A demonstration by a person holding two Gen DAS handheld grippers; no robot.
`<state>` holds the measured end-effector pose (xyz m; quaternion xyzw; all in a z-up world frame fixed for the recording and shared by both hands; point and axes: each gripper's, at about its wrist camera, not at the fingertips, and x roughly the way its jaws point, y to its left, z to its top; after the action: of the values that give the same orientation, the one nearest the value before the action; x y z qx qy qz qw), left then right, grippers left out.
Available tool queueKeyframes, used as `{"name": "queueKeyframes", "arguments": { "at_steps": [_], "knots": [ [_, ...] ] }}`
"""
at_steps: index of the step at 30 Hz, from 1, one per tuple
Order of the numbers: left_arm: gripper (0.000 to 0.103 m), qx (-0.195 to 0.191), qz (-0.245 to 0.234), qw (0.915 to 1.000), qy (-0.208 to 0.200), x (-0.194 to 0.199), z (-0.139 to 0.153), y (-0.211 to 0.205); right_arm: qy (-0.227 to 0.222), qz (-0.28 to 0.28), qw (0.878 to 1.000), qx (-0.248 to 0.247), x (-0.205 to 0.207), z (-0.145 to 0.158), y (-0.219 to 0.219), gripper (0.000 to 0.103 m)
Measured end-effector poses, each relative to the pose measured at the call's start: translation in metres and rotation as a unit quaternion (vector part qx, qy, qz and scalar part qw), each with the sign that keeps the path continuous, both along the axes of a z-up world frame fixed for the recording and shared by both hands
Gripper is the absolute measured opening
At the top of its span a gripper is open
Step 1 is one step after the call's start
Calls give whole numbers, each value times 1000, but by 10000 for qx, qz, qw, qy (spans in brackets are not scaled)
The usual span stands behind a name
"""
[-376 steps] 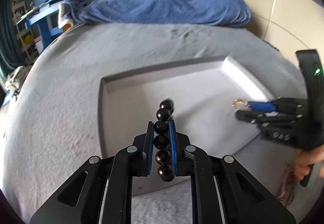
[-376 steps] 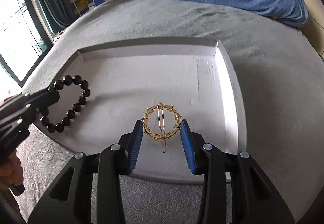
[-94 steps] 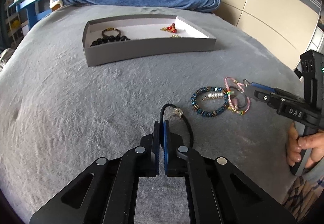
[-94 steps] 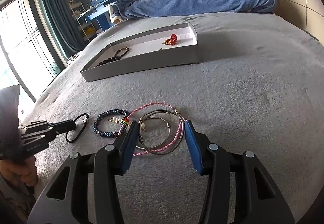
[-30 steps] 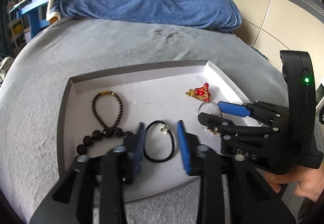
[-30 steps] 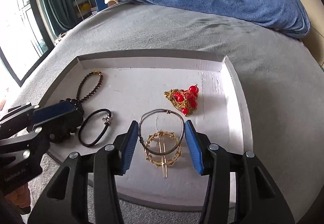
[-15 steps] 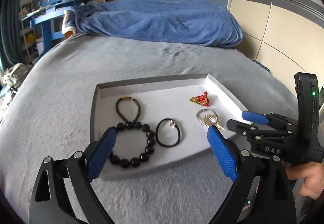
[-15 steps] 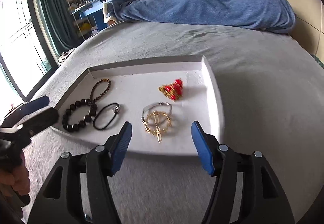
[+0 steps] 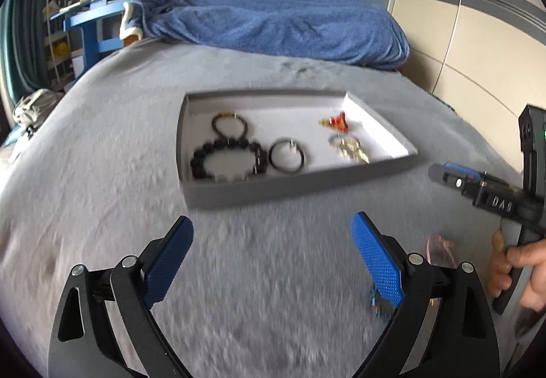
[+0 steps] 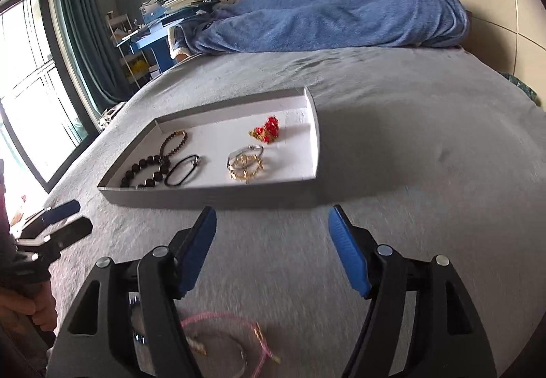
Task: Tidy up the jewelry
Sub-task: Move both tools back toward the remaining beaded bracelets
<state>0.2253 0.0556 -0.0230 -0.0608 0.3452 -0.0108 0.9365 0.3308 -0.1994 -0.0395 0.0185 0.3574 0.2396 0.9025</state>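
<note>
From the left wrist camera, the left gripper [image 9: 271, 258] hangs over the fuzzy grey bedspread [image 9: 102, 173] with its 2 dimpled blue pads spread wide and nothing between them. Ahead sits the shallow grey cardboard tray [image 9: 300, 185], white inside. In it lie a ring of big glossy black beads [image 9: 227, 157], a thinner dark bead loop [image 9: 230, 125] touching it behind, a smooth black hair tie [image 9: 286, 156], a gold hair clip [image 9: 351, 149] and a red-and-gold ornament [image 9: 334, 122]. The right gripper [image 9: 443, 173] shows at the right edge, side-on.

From the right wrist camera, the right gripper [image 10: 273, 248] has its jaws opening, only bedspread between the ribbed blue pads. The tray [image 10: 211, 195] lies just beyond. A pink braided cord bracelet [image 10: 232, 326] rests on the cover under the gripper body.
</note>
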Motion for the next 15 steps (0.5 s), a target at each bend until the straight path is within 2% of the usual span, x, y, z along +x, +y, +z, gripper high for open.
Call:
{"name": "queueKeyframes", "arguments": {
  "at_steps": [3, 10, 15],
  "knots": [
    [93, -1, -98, 9999, 108, -11, -10, -5, 76, -18, 10000, -48, -9, -7, -5, 68],
    [93, -34, -385, 9992, 131, -21, -13, -21, 171, -73, 9998, 70, -37, -14, -17, 68],
    [93, 59, -595, 9979, 236, -27, -20, -38, 233, 10, 9997, -64, -59, -20, -16, 68]
  ]
}}
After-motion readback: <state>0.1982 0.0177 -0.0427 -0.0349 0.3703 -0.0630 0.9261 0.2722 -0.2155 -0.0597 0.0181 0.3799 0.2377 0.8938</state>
